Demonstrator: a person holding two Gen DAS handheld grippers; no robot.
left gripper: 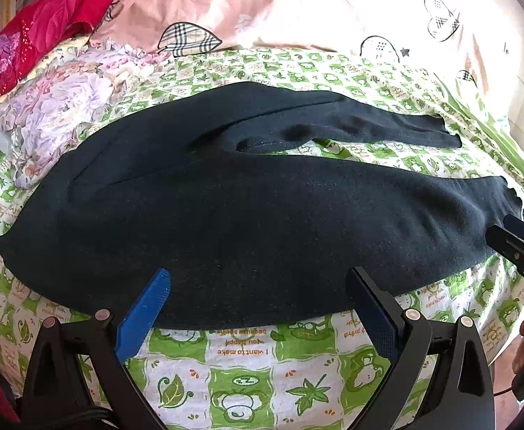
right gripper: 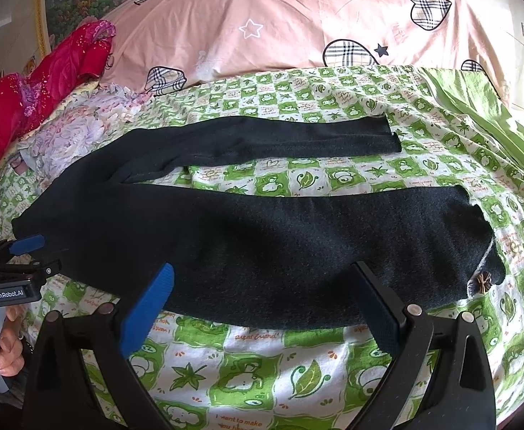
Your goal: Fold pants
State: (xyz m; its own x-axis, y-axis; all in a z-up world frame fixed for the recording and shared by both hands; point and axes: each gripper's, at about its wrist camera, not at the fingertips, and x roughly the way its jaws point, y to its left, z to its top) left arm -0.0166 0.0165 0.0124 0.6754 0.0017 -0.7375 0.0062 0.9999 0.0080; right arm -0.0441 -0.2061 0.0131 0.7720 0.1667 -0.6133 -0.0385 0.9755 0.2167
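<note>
While the black pants (left gripper: 247, 211) lie flat on the bed, waist to the left and legs spread apart to the right, both grippers hover at the near edge. Left gripper (left gripper: 258, 286): fingers wide apart, tips just over the near edge of the seat, gripping nothing. Right gripper (right gripper: 262, 283): fingers apart too, over the near leg, close to the cuff with a small brown button (right gripper: 481, 282). Green-and-white cartoon bedsheet (right gripper: 262, 365) underneath, pink quilt with plaid hearts (right gripper: 298, 25) behind, red fabric (left gripper: 29, 36) and floral pillow (left gripper: 65, 107) far left. Holding hands cut off at frame edges.
</note>
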